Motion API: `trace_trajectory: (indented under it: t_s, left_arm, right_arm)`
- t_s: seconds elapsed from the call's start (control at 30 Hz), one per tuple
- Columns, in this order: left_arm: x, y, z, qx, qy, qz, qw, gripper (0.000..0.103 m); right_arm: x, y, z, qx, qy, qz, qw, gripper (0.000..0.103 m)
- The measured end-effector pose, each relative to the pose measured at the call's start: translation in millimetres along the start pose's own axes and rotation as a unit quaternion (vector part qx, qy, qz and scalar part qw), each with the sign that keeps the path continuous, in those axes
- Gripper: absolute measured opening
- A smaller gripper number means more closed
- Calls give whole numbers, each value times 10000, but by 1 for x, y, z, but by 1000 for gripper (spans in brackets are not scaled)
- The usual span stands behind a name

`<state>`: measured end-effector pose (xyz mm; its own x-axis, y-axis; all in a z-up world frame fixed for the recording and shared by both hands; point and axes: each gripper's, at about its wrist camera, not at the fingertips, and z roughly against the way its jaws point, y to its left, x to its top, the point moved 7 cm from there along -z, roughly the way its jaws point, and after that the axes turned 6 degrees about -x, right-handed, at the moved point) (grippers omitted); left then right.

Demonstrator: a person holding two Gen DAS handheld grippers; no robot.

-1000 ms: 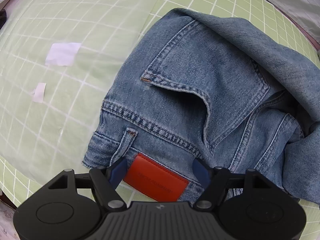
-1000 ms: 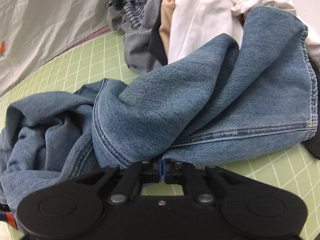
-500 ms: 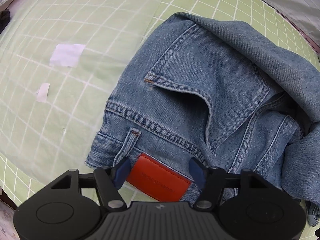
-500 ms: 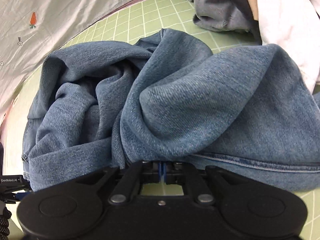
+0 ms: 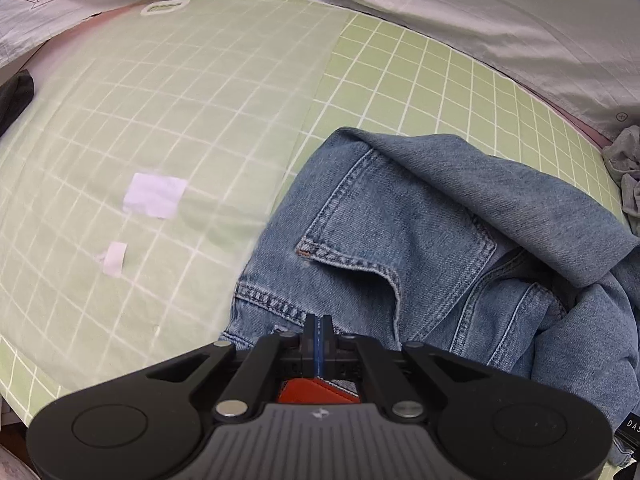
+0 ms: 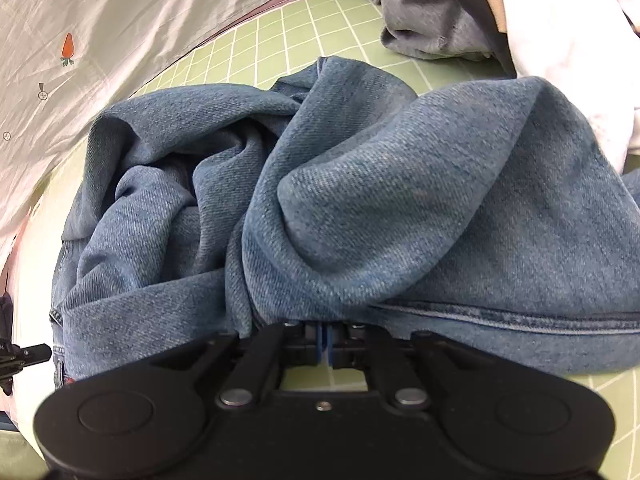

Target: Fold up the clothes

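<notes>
A pair of blue jeans [image 5: 420, 248] lies crumpled on the green grid mat [image 5: 200, 120], back pocket up. My left gripper [image 5: 319, 330] is shut on the jeans' waistband, just above the red leather patch [image 5: 316, 394]. In the right wrist view the jeans [image 6: 360, 208] are bunched in folds, and my right gripper [image 6: 323, 340] is shut on a leg near its stitched hem [image 6: 520, 320].
Two white paper scraps [image 5: 154, 194] lie on the mat to the left. A pile of grey, white and tan clothes [image 6: 480, 12] sits behind the jeans at the right. A pale sheet [image 6: 100, 40] borders the mat at the back.
My left gripper has closed onto the waistband by the red patch. The right gripper has carried the jeans leg leftward, bunching the denim and leaving the clothes pile behind.
</notes>
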<state>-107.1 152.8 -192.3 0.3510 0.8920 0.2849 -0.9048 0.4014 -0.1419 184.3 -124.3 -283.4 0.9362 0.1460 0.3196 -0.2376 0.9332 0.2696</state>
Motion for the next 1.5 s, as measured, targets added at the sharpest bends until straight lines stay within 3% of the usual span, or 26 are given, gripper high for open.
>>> trace_trajectory:
  t_s: [0.03, 0.1, 0.2, 0.23, 0.27, 0.3, 0.47, 0.53, 0.57, 0.83, 0.9, 0.97, 1.07, 1.27, 1.5]
  left_arm:
    - [10, -4, -26, 3, 71, 77, 9999, 6]
    - [-10, 8, -27, 15, 240, 257, 9994, 14]
    - [-9, 19, -33, 7, 321, 563, 9979, 26]
    - [-9, 23, -33, -31, 303, 628, 9976, 35]
    - [-7, 24, -33, -106, 287, 637, 9975, 48]
    - [-5, 23, -36, -184, 273, 619, 9975, 52]
    - [-6, 12, -26, -35, 69, 330, 9994, 60]
    - [-2, 7, -18, 31, -161, 210, 9996, 75]
    - [0, 5, -17, 32, -248, 153, 9996, 77]
    - [8, -7, -56, 185, -15, -464, 9987, 76]
    - [10, -14, -58, 217, -51, -659, 9976, 63]
    - [11, -21, -58, 199, -79, -841, 9962, 42]
    - [12, -29, -53, 293, -155, -1098, 9934, 26]
    - [18, -25, -25, 146, -363, -1160, 9925, 20]
    - [48, -6, 36, -73, -865, -1191, 9891, 19]
  right_arm:
    - [0, 0, 0, 0, -2, -26, 10000, 3]
    - [-1, 1, 1, -7, -14, -74, 10000, 3]
    - [-3, 1, 1, -7, -24, -162, 9999, 3]
    - [-3, 2, 1, -7, -25, -180, 9998, 4]
    - [-3, 2, 2, -7, -26, -185, 9998, 4]
    - [-4, 2, 1, -7, -23, -191, 9998, 4]
    - [-4, 7, 1, -48, 4, -127, 9999, 5]
    - [-4, 9, 1, -71, 11, -85, 9999, 6]
    - [-4, 10, 1, -77, 14, -73, 9999, 6]
    - [-4, 14, 2, -37, 24, -66, 10000, 6]
    - [-5, 14, 2, -13, 12, -103, 9999, 6]
    - [-6, 15, 2, 9, 6, -150, 9999, 6]
    - [-7, 19, 4, -12, -51, -36, 10000, 6]
    - [-15, 37, 9, 128, -34, 167, 9998, 6]
    - [-41, 82, 18, 447, 22, 174, 9988, 6]
